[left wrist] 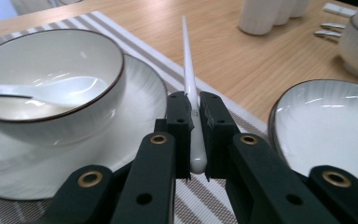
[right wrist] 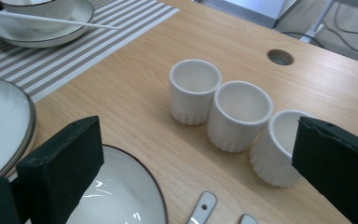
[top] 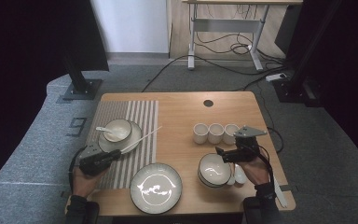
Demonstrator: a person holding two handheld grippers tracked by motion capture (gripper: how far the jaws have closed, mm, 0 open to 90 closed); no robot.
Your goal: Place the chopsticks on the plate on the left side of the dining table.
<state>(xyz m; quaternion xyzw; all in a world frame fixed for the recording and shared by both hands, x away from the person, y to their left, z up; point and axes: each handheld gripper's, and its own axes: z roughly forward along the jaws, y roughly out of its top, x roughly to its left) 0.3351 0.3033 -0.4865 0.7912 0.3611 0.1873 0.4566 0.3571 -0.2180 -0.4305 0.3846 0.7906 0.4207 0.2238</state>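
White chopstick pinched tight in the left claw (over the striped mat); right claw spread wide above a bowl.

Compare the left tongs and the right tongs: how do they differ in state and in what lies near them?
The left tongs are shut on the white chopsticks; the right tongs stand wide open, holding nothing. The left tongs are over the striped placemat beside the bowl with a spoon; the right tongs hang over bare wood by the three white cups. Both have black jaws.
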